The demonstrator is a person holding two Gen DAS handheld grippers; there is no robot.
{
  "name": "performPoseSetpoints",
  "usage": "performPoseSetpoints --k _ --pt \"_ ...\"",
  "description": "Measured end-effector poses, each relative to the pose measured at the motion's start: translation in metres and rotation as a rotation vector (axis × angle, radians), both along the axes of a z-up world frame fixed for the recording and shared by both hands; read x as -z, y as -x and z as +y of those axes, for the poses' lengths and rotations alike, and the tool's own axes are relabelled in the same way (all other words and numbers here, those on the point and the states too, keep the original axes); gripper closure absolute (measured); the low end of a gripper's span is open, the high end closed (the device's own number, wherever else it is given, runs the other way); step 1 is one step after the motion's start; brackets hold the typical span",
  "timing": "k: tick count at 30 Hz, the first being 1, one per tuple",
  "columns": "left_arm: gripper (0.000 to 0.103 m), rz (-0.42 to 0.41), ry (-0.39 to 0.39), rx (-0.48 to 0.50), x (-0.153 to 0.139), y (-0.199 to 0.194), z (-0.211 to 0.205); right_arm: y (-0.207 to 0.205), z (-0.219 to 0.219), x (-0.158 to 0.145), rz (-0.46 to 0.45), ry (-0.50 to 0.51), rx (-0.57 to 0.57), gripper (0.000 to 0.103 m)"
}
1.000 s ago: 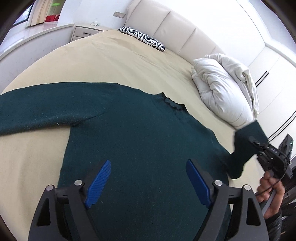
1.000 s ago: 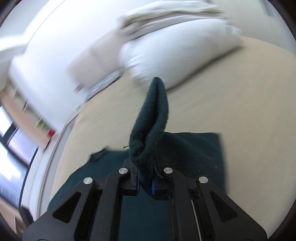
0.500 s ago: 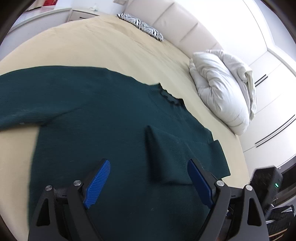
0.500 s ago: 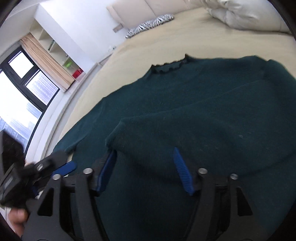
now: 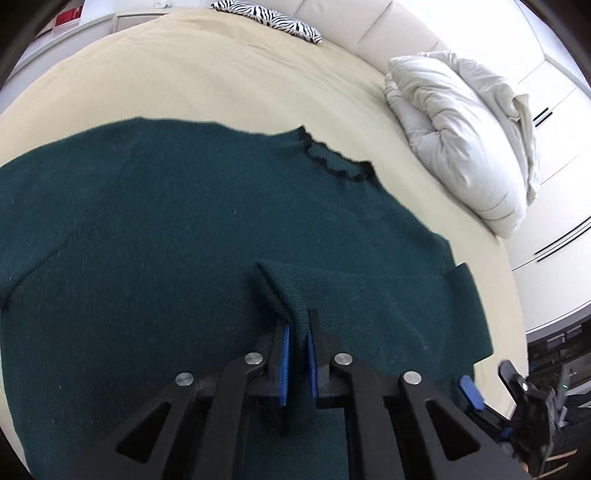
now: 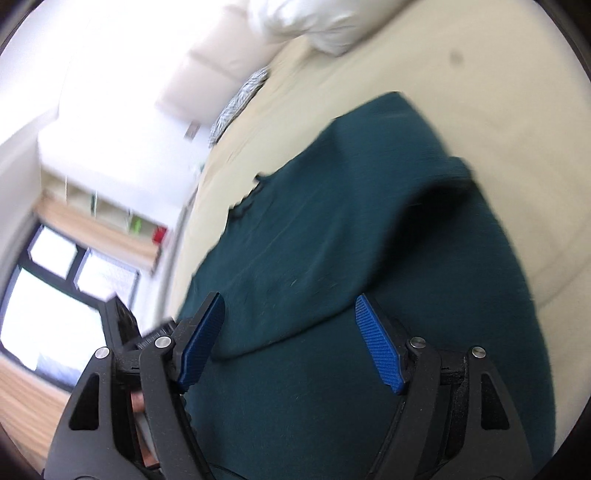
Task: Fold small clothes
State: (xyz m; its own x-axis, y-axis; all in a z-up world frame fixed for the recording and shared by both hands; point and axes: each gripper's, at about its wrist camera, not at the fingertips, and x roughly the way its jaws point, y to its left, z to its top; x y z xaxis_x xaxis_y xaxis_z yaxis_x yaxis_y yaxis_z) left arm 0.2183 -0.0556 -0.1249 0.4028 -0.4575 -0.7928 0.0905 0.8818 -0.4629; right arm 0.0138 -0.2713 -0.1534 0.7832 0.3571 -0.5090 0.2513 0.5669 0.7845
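Bare beige bed sheet (image 5: 221, 74) lies open beyond the dark green knit sweater's (image 5: 166, 221) collar. A crumpled white duvet (image 5: 461, 136) blocks the right side (well apart from the sweater); a zebra-striped pillow (image 5: 269, 18) sits by the headboard.

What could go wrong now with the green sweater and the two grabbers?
The left gripper pinches only the cuff end of the sleeve folded across the green sweater. If it pulls hard, the knit could slip out, or the whole sweater could drag and wrinkle on the bed. The right gripper is open and holds nothing down, so the fold may come undone.
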Motion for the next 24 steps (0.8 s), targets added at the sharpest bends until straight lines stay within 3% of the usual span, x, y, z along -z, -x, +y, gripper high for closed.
performPoseSetpoints --k 9,12,16,19,22,24 --pt "0.095 -0.171 0.034 -0.048 -0.045 -0.008 0.028 -0.019 -0.049 0.024 0.06 -0.185 0.119 0.03" --pt "0.095 -0.193 0.0 -0.064 -0.041 -0.016 0.034 -0.02 -0.076 0.027 0.024 -0.224 0.213 0.032" --pt "0.095 -0.134 -0.023 -0.081 -0.01 -0.025 0.039 -0.013 -0.1 0.031 -0.01 -0.251 0.267 0.04" --pt "0.095 -0.108 -0.032 -0.086 0.011 -0.02 0.038 -0.005 -0.102 0.033 -0.004 -0.216 0.235 0.054" --pt "0.095 -0.114 -0.025 -0.079 0.013 -0.02 0.038 -0.008 -0.09 0.022 0.053 -0.158 0.168 0.052" --pt "0.095 -0.12 -0.032 -0.073 0.012 -0.021 0.037 -0.004 -0.085 -0.005 0.092 -0.004 0.127 0.05"
